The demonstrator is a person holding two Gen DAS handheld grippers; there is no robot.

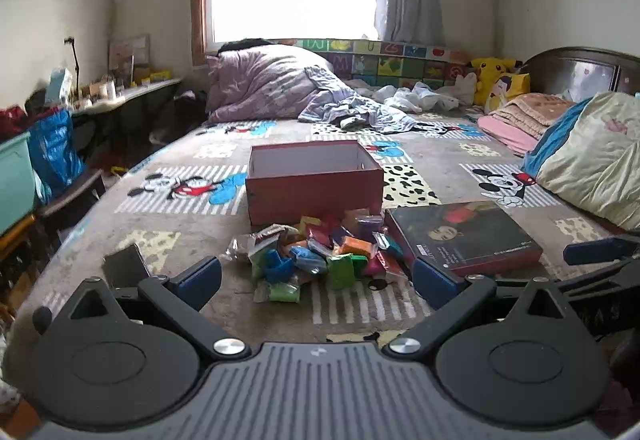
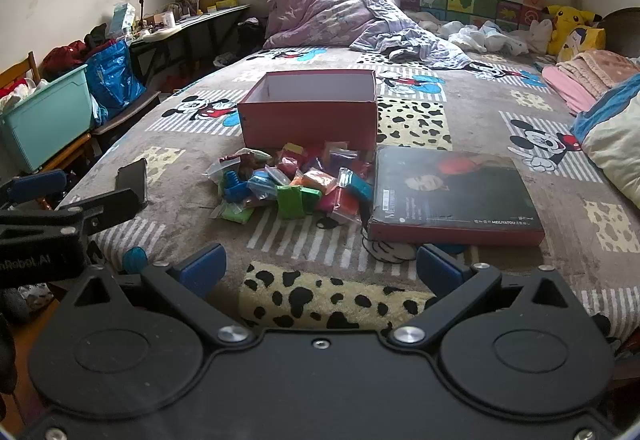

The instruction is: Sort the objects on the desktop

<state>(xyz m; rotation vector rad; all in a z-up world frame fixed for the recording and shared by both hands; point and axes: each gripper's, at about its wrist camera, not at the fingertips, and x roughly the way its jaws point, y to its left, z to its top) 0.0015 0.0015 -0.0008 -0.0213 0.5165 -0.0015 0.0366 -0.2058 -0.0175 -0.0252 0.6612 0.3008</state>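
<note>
Far left, off the bed: teal bin [image 2: 48, 116] w/ blue bag [image 2: 114, 74] beside it, cluttered tabletop [image 2: 212, 14] along the wall behind. On the bed [image 2: 480, 108] near its left edge lies a dark phone [image 2: 132, 176], flat, apart from the rest. Left claw [image 1: 316, 278] hangs low over the near edge, jaws wide apart, nothing held; its blue pads flank the pile in the left wrist view w/o touching it. Mid-bed: heap of small colored packets [image 2: 292, 182] – green, blue, orange, pink, in clear baggies – just in front of the red box [image 2: 310, 112], which sits open-topped, inside looks white; can't tell if anything's in it. Packets at the back of the heap reach the box's front wall. Right of the heap, touching it: box lid [image 2: 452, 192], dark printed top, red rim, lying flat. Right claw [image 2: 322, 268] also spread wide, nothing held, nearer than the heap, over a leopard-print patch. Behind: purple quilt [image 2: 332, 8], crumpled clothes [image 2: 416, 42]. Far right: Pikachu plush [image 2: 570, 24], folded pink blankets [image 2: 580, 76], pale pillow [image 2: 616, 144].
</note>
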